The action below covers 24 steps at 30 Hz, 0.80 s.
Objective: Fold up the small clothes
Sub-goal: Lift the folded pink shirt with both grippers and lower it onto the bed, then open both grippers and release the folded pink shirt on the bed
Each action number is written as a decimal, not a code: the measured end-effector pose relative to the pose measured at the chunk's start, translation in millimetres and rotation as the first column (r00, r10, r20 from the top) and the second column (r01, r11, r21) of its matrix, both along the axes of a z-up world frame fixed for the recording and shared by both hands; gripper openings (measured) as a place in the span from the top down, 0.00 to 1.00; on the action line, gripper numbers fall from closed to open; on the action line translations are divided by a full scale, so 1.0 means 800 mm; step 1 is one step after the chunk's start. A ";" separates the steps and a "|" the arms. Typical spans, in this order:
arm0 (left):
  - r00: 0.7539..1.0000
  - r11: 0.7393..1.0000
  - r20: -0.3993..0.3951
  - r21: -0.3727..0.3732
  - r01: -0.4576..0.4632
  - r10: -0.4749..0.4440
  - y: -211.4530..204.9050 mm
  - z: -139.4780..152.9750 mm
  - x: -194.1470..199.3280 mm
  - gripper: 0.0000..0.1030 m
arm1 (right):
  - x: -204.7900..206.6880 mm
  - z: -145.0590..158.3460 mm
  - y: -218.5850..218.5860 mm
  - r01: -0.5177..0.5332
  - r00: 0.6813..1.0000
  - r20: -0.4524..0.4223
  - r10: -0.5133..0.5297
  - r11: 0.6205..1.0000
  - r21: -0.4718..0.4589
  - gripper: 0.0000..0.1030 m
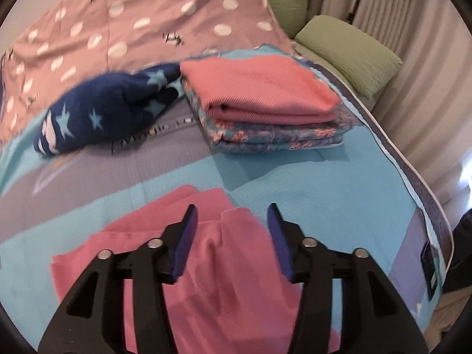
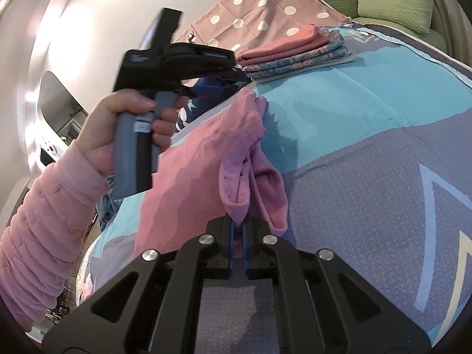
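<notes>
We see the pink garment (image 1: 212, 253) lying on the bedspread (image 1: 339, 188), at 6 o'clock in the left wrist view, just under the left gripper (image 1: 233, 221). The blue pads of this gripper stand apart, about half open, and the cloth passes below the gap; they do not press on it. In the right wrist view the same pink garment (image 2: 206, 159) goes from the middle down toward 6 o'clock, where the right gripper (image 2: 238, 230) has its jaws nearly closed on a bunched edge of it. This edge rises from the bed as a small fold.

At 9 o'clock in the right wrist view a hand (image 2: 118, 129) in a pink sleeve (image 2: 44, 221) grasps the handle of the left gripper (image 2: 236, 70), which points to the right above the garment.

Further away, at 1 o'clock in the left wrist view, there is a stack of folded clothes (image 1: 265, 109), a coral piece on top of patterned ones. Beside it, at 10 o'clock, lies a dark blue garment with stars (image 1: 103, 112), not folded. Behind them we see a dotted cover (image 1: 118, 23) and green pillows (image 1: 348, 50).
</notes>
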State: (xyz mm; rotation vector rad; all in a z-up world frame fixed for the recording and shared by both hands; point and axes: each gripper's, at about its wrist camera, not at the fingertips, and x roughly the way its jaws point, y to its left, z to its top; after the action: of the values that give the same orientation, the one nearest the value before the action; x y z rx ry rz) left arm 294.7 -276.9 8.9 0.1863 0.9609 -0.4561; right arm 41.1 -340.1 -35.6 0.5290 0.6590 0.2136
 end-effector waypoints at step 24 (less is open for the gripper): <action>0.990 0.974 0.014 -0.180 -0.137 0.142 0.268 -0.037 -0.241 0.11 | -0.020 0.010 -0.008 0.037 0.998 -0.041 -0.042 0.994 -0.106 0.46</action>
State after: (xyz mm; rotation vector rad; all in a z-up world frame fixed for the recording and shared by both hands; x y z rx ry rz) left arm 101.6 -62.8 -20.9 -0.0376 0.8948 -0.4069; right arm 24.8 -346.7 -27.6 0.4455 0.6971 0.1297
